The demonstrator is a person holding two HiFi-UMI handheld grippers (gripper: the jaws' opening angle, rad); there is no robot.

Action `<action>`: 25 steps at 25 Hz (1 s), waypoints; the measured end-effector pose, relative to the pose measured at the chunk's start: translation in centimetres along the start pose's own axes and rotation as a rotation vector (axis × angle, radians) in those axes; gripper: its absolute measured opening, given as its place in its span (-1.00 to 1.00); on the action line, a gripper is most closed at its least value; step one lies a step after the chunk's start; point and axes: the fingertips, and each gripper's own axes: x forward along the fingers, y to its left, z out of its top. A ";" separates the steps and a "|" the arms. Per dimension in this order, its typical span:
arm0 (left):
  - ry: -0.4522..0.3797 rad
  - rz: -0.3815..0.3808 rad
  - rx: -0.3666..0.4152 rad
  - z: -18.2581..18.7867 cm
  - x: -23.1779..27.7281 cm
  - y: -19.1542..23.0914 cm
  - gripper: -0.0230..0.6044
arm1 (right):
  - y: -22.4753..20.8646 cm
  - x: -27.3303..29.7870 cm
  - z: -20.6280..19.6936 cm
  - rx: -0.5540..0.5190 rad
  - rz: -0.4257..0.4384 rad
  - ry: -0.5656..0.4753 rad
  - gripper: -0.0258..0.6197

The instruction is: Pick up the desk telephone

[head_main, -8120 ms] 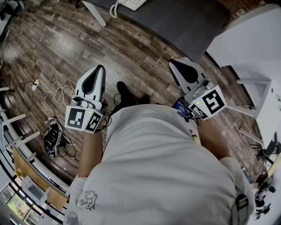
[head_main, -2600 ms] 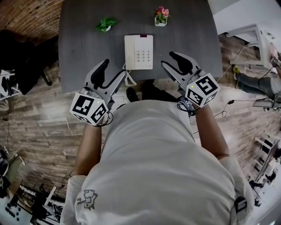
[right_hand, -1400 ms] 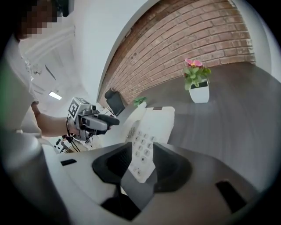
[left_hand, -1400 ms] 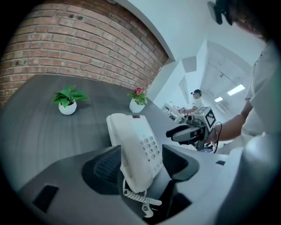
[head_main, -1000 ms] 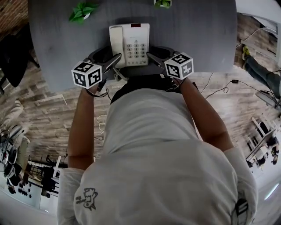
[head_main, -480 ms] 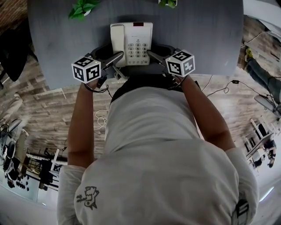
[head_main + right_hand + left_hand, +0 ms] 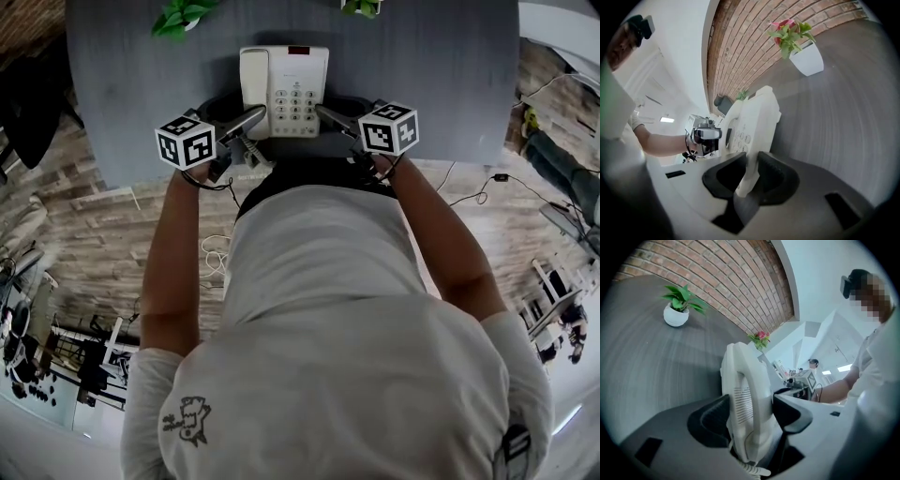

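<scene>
A white desk telephone point(image 7: 286, 84) lies flat near the front edge of a grey desk point(image 7: 422, 75). My left gripper point(image 7: 239, 111) is at its near left corner. In the left gripper view the handset side of the telephone point(image 7: 745, 376) stands between the jaws of my left gripper point(image 7: 752, 399), and both pads press on it. My right gripper point(image 7: 339, 108) is at the near right corner. Its jaws are closing, and in the right gripper view the pads of my right gripper point(image 7: 751, 157) pinch the thin right edge of the telephone point(image 7: 757, 117).
A green plant in a white pot point(image 7: 178, 17) stands at the desk's far left, and a pink-flowered pot point(image 7: 801, 47) at the far middle. The phone's coiled cord point(image 7: 247, 152) hangs over the front edge. A brick wall rises behind the desk, and the floor is wood.
Both grippers stay at the phone's near corners and have crept slightly further in along its sides. Their marker cubes have rolled a little. The phone has not moved.
</scene>
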 end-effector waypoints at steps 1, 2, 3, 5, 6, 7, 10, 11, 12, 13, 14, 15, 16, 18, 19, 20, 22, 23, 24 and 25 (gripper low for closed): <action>-0.015 0.018 -0.003 0.3 -0.1 0.0 0.04 | 0.3 -0.1 0.2 -0.008 0.003 0.004 -0.66; -0.032 0.031 -0.009 0.7 -0.3 -0.1 0.04 | 0.7 -0.2 0.4 -0.017 0.004 0.004 -0.67; -0.046 0.039 -0.013 0.9 -0.5 -0.3 0.04 | 1.0 -0.4 0.6 -0.025 0.005 0.001 -0.68; -0.058 0.040 -0.011 1.3 -0.9 -0.9 0.03 | 1.6 -0.9 1.1 -0.036 0.005 -0.009 -0.68; -0.058 0.038 -0.003 1.5 -1.1 -1.3 0.02 | 1.8 -1.2 1.4 -0.044 0.003 -0.013 -0.68; -0.058 0.036 0.005 1.7 -1.4 -1.7 0.02 | 2.1 -1.4 1.7 -0.052 0.002 -0.016 -0.69; -0.075 0.039 0.030 2.3 -2.6 -3.1 0.02 | 3.5 -2.2 2.4 -0.074 -0.001 -0.024 -0.69; -0.084 0.043 0.040 2.4 -3.1 -3.6 0.02 | 4.0 -2.4 2.5 -0.081 -0.002 -0.028 -0.69; -0.092 0.048 0.049 2.5 -3.4 -4.0 0.02 | 4.5 -2.6 2.6 -0.089 -0.003 -0.033 -0.69; -0.100 0.051 0.058 2.7 -3.8 -4.5 0.02 | 4.9 -2.9 2.8 -0.096 -0.004 -0.039 -0.69; -0.106 0.052 0.067 2.9 -4.1 -5.0 0.02 | 5.3 -3.2 2.9 -0.103 -0.004 -0.048 -0.69; -0.111 0.052 0.077 3.1 -4.4 -5.6 0.02 | 5.7 -3.6 3.1 -0.111 -0.004 -0.056 -0.69; -0.116 0.051 0.089 3.4 -4.8 -6.2 0.02 | 6.2 -3.9 3.3 -0.121 -0.005 -0.064 -0.69; -0.123 0.049 0.115 3.7 -5.9 -7.4 0.02 | 7.6 -4.6 3.5 -0.140 -0.007 -0.080 -0.69; -0.128 0.048 0.126 3.8 -6.4 -8.0 0.02 | 8.2 -4.9 3.6 -0.147 -0.008 -0.087 -0.69; -0.134 0.047 0.137 3.9 -7.0 -8.6 0.02 | 8.9 -5.0 3.6 -0.153 -0.009 -0.094 -0.69; -0.146 0.044 0.161 4.0 -8.6 -9.1 0.02 | 10.3 -4.8 3.7 -0.166 -0.014 -0.105 -0.69; -0.154 0.042 0.173 4.2 -9.4 -9.2 0.02 | 11.0 -4.5 3.9 -0.175 -0.018 -0.111 -0.69; -0.163 0.039 0.185 4.4 -10.2 -9.2 0.02 | 11.7 -4.3 4.2 -0.186 -0.022 -0.119 -0.69; -0.173 0.036 0.198 4.7 -10.9 -9.4 0.02 | 12.4 -4.2 4.5 -0.198 -0.026 -0.129 -0.69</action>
